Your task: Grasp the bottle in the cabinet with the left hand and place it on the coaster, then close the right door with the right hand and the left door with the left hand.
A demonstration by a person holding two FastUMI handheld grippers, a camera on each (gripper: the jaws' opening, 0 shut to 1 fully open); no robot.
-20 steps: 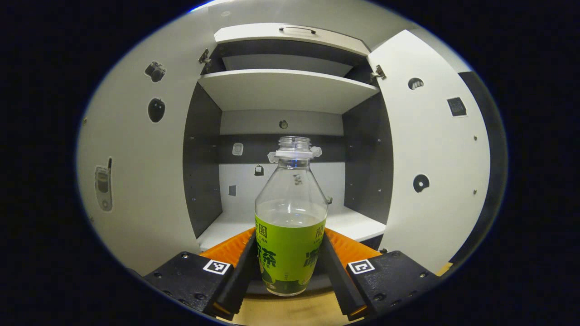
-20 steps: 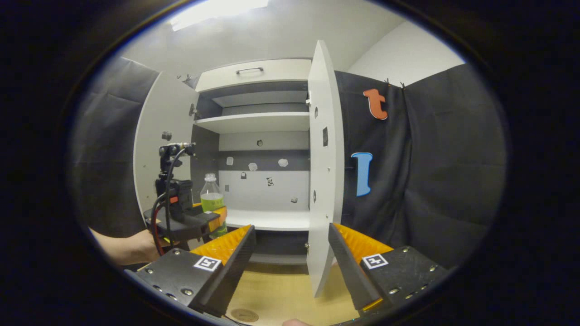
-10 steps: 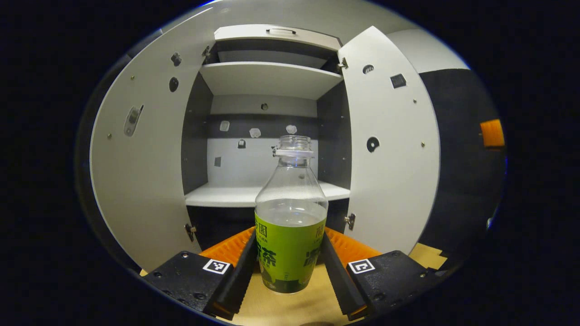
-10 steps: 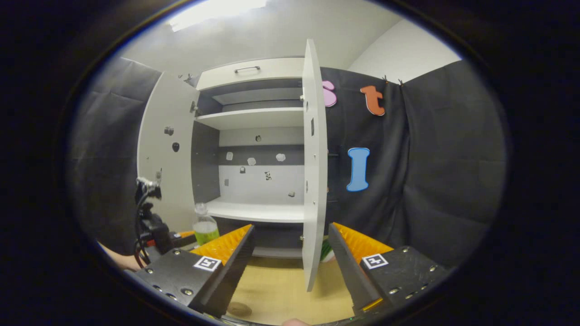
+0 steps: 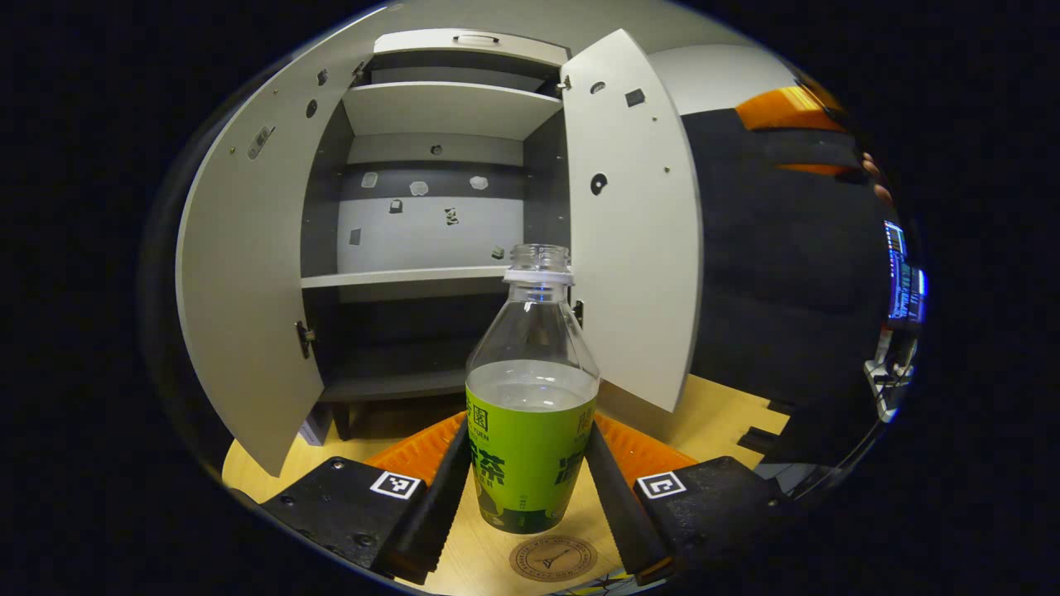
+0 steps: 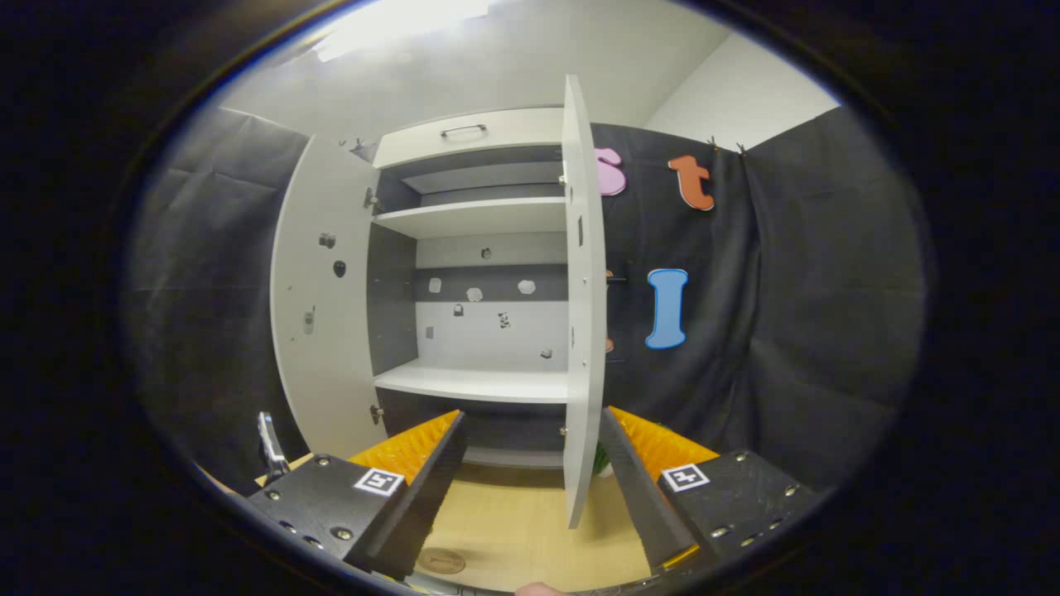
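Note:
In the left gripper view a clear bottle with a green label and no cap stands upright between my left gripper's fingers, which press on its label from both sides. It hangs just above the wooden table, with the round brown coaster right below and slightly in front of it. Behind it the white cabinet has both doors swung open. In the right gripper view my right gripper is open and holds nothing; the edge of the open right door stands just ahead of it. The coaster lies low between its fingers.
The cabinet's left door stands wide open, and the shelves inside are bare. The wooden table runs in front of the cabinet. A lit screen sits at the far right of the left gripper view.
My left gripper has carried the bottle out of the cabinet, back and down over the table, so the coaster now lies under it. The right gripper has barely moved.

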